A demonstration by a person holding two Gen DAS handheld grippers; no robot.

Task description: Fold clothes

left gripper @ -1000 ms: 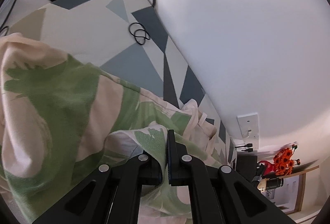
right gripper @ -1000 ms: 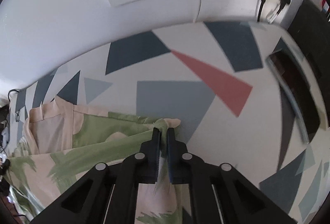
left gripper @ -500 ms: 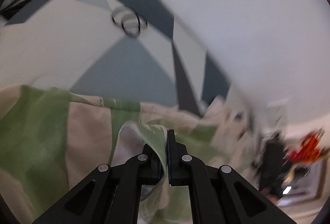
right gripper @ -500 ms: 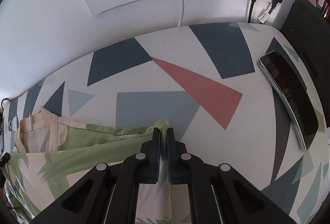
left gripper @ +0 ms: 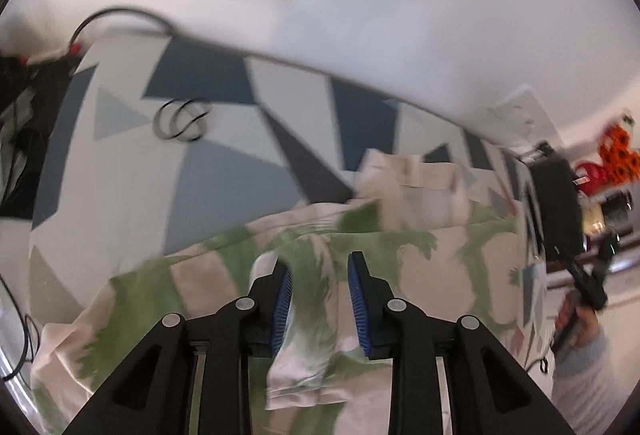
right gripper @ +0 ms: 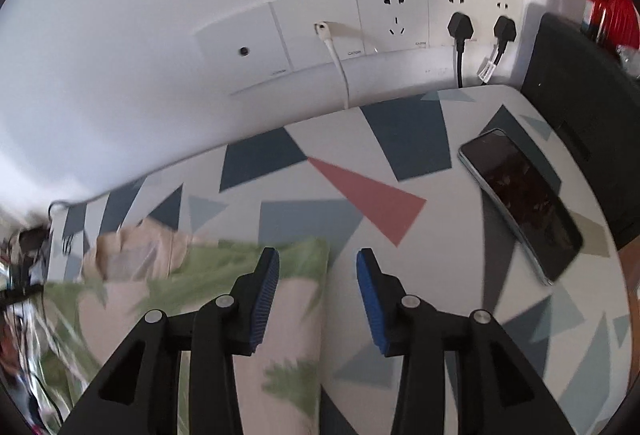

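A bench (right gripper: 436, 319) patterned with grey, blue and pink triangles meets a white wall. The cream, green-leaf-printed cloth garment (left gripper: 400, 275) lies along its wall-side edge. The left claw (left gripper: 319, 263) and right claw (right gripper: 318, 261) have just been opening; the jaws of both stand apart, with cloth loose between them.

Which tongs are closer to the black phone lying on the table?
Right. The right tongs hover just left of the black phone; the left tongs hang over the green leafy cloth, no phone in their view.
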